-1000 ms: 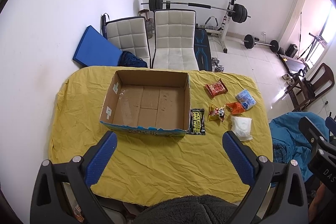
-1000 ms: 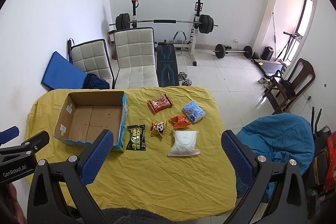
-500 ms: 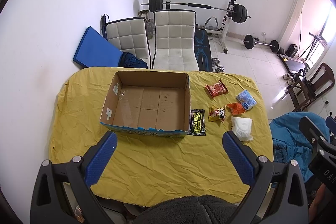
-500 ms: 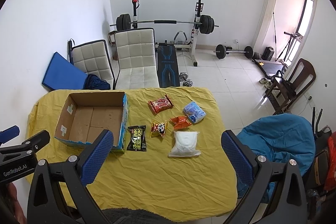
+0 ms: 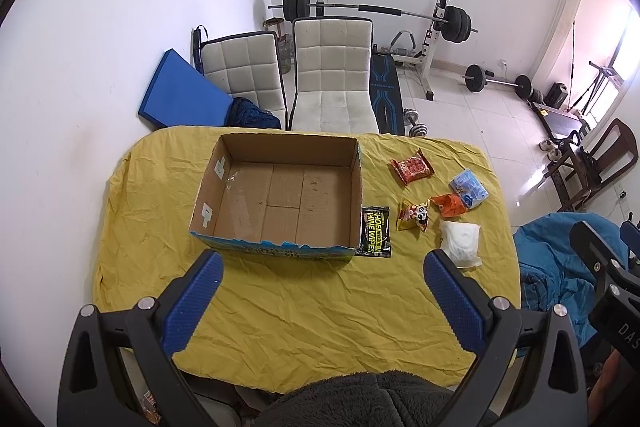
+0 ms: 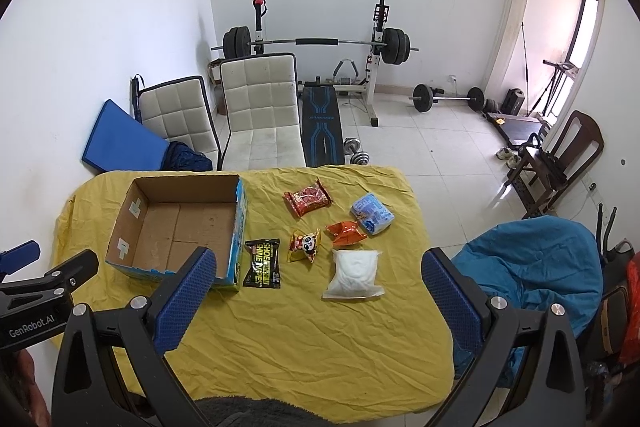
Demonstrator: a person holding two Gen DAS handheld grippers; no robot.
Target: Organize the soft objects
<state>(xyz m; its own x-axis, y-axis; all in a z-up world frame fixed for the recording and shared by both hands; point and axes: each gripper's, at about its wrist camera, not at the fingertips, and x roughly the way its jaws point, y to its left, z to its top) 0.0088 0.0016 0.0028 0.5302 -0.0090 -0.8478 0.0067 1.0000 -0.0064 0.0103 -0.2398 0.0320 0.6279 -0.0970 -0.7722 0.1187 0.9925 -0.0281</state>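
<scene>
- The box sits ahead of the left fingers. Nothing is in it.
- Six soft packs lie on the yellow counter, ahead of the right fingers and beside the box.
- The white bag is nearest.
- Both pairs of fingers are spread wide and hold nothing.
- No pack is put away yet, so all the work is left.
</scene>
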